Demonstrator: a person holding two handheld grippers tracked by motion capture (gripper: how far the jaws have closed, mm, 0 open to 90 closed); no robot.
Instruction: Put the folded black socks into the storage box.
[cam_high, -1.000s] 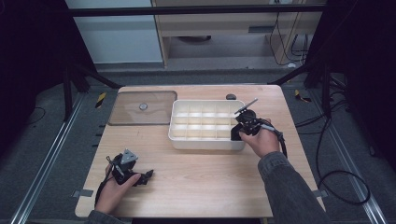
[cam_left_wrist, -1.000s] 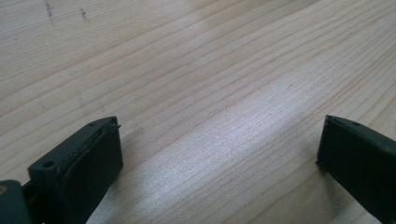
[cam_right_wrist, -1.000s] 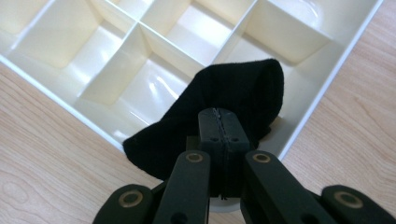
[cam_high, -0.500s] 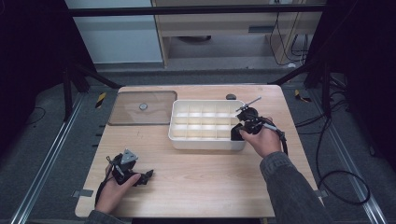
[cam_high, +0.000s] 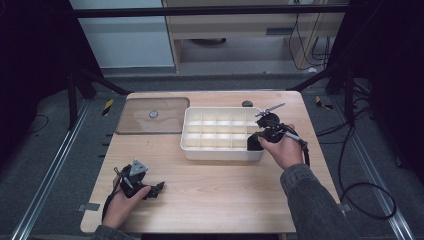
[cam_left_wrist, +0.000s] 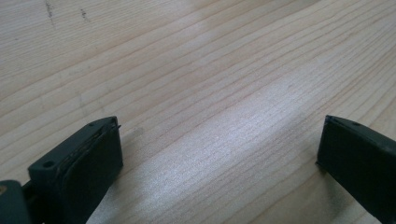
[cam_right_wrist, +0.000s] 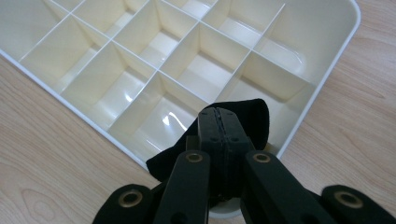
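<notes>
One black cloth (cam_right_wrist: 252, 119), pinched in the right gripper (cam_right_wrist: 218, 122) over the divided tray (cam_high: 191, 145), at its near right corner compartment. Left gripper (cam_left_wrist: 219, 154): jaws spread, resting near table's (cam_high: 225, 190) near left corner.

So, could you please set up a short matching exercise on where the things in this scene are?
Things:
1. black cloth
2. clear lid
3. left claw
4. tray

Places or states:
A. open over bare wood
B. flat, left of the tray
C. mid-table, compartments empty
D. pinched in the right claw

Pairs: 1-D, 2-B, 3-A, 4-C
</notes>
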